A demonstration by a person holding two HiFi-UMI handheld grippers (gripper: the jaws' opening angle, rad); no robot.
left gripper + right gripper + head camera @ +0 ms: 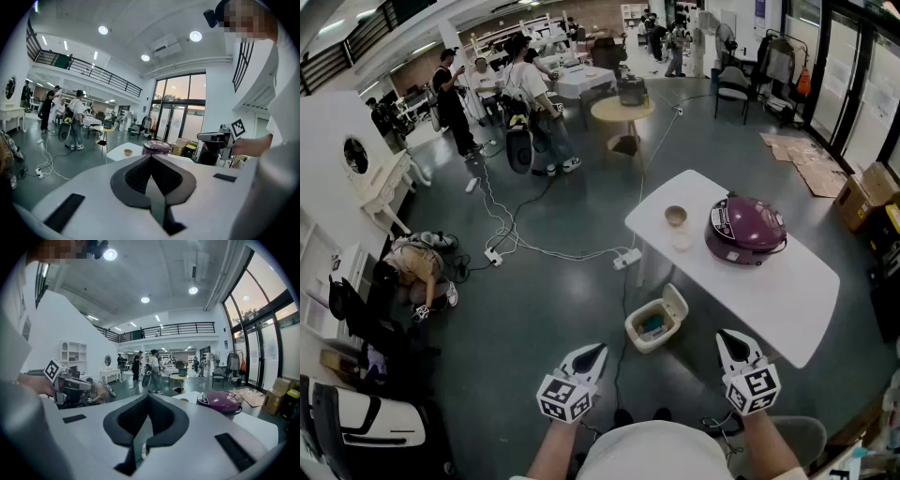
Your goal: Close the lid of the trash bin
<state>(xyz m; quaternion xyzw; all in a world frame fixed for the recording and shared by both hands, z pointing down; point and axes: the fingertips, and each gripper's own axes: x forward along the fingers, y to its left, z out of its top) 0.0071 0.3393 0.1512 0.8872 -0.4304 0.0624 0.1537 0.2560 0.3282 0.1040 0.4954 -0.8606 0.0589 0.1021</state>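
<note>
Head view: the left gripper (584, 361) and the right gripper (734, 345) each have their fingers pressed together on nothing, and both gripper views show the pads meeting, empty. Ahead of them, down on the floor, sits the trash bin (649, 328), roughly between the two tips and just beside the white counter (787, 281). Its lid (676, 302) stands open on the bin's far-right side, toward the counter — so the right gripper looks nearer for tipping it down.
</note>
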